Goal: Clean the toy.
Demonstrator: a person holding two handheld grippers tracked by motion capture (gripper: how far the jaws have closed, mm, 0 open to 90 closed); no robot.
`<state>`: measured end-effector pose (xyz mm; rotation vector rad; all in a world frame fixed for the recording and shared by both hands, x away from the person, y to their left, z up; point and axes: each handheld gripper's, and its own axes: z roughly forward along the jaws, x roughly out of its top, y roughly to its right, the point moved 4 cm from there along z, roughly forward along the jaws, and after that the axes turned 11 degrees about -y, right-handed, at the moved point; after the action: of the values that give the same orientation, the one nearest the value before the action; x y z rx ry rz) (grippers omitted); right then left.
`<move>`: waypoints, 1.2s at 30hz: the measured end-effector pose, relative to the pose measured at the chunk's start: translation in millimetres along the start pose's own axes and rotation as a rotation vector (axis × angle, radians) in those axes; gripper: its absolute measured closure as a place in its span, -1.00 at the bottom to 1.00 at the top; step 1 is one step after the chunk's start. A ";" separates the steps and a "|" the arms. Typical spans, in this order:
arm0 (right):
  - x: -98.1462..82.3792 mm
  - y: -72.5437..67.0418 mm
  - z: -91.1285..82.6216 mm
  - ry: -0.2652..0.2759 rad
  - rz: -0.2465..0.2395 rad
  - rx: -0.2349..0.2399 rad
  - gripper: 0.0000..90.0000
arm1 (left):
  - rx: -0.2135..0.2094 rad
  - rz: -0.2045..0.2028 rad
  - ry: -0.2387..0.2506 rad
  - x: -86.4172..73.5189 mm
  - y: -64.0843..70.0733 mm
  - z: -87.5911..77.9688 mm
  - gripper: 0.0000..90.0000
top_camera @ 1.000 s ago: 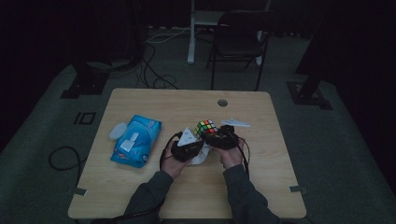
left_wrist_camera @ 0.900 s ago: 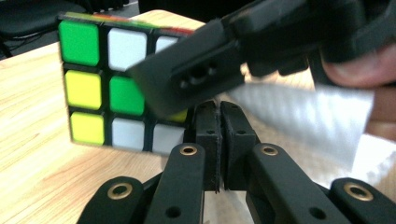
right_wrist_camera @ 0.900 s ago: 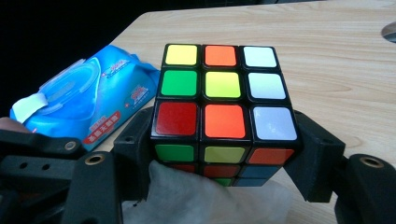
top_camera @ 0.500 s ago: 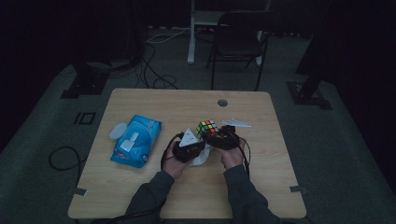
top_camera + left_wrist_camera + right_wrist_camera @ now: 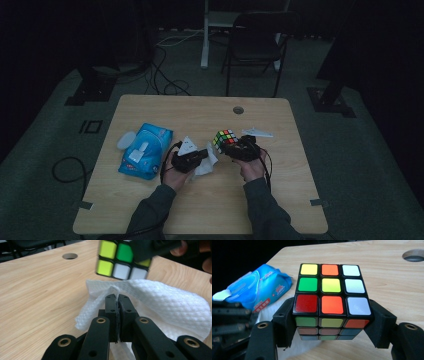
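A scrambled puzzle cube (image 5: 329,297) is clamped between the jaws of my right gripper (image 5: 333,323), held just above the table; it is right of centre in the high view as the cube (image 5: 225,139) in the right gripper (image 5: 239,148). My left gripper (image 5: 116,302) is shut on a fold of a white wipe (image 5: 162,307), which spreads out below and in front of the jaws. The cube (image 5: 117,262) hangs just beyond the wipe. From above, the left gripper (image 5: 202,154) lies to the cube's left over the crumpled wipe (image 5: 206,167).
A blue pack of wet wipes (image 5: 145,150) lies at the left with a white lid (image 5: 126,140) beside it. A flat white piece (image 5: 257,132) rests right of the cube. The wooden table (image 5: 280,200) has a cable hole (image 5: 238,109). A chair (image 5: 255,40) stands behind.
My left gripper has drawn a little to the left with the wipe, away from the cube. The right gripper and the cube have stayed in place.
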<state>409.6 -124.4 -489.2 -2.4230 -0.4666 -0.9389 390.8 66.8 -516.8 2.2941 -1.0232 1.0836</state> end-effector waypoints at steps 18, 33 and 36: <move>-4.3 -12.4 1.4 -0.001 -0.022 0.062 -0.24 | 0.010 -0.055 -0.008 3.7 -17.2 9.6 0.95; -1.1 -21.5 7.0 -0.009 -0.026 0.089 -0.24 | -0.090 -0.034 -0.031 3.4 -1.9 29.2 0.95; -0.6 -20.0 6.9 -0.006 -0.024 0.087 -0.24 | -0.094 -0.015 -0.032 4.0 1.0 28.6 0.95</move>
<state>403.3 -104.3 -487.6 -2.3477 -0.5283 -0.9026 405.8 46.8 -531.2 2.2478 -1.0443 0.9749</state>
